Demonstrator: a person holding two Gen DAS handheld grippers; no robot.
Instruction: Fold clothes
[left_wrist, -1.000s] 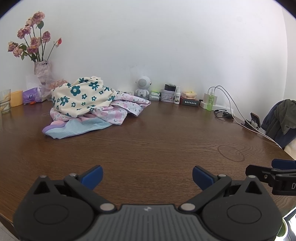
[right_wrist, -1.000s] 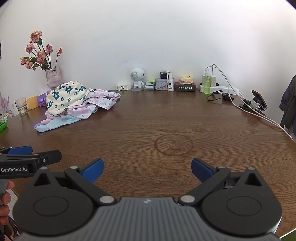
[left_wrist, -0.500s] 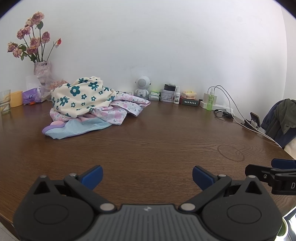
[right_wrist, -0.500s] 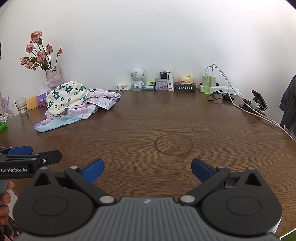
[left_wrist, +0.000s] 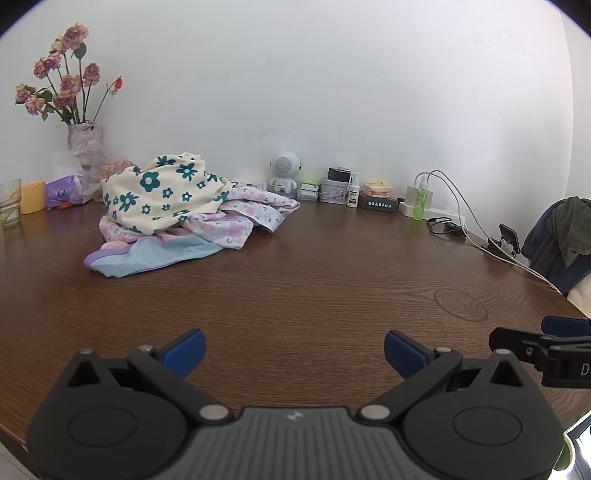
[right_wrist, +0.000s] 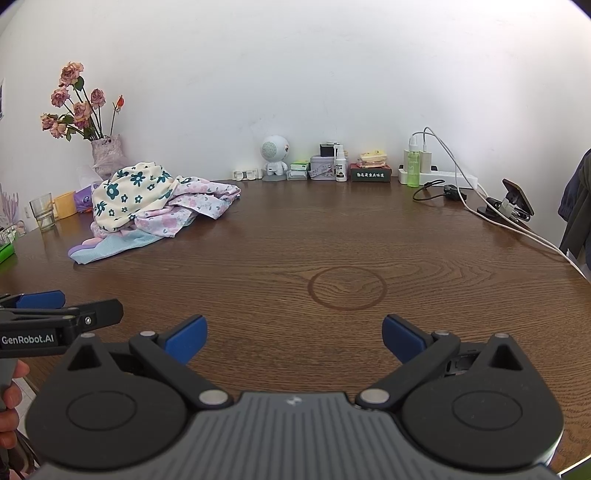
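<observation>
Both grippers are held low over the near edge of the bench (right_wrist: 332, 236). The left gripper (left_wrist: 294, 349) is spread wide and nothing is held in it; the right gripper (right_wrist: 293, 338) is spread just as wide and is empty too. The clothes (left_wrist: 177, 218) lie in one loose pile at the far left of the bench, well apart from both grippers. No garment is laid out yet, so the folding is judged as not begun.

Several risks are seen from here. The pile is made of a few garments heaped together: a cream flowered piece (left_wrist: 162, 192) on top, pink flowered cloth (left_wrist: 243, 218) under it, and a light blue piece (left_wrist: 155, 254) at the bottom. If the pile is gripped too deep, two layers can be taken together and the whole heap can be dragged. How many garments there are cannot be told with certainty, because the folds hide each other.

Behind the pile a vase (left_wrist: 84, 142) with flowers and a glass (left_wrist: 10, 202) are standing near. A wide pull to the back or the left can knock them over. The cables (right_wrist: 517, 221) at the right are well apart from the pile, but cloth spread out carelessly to that side could catch on them.
</observation>
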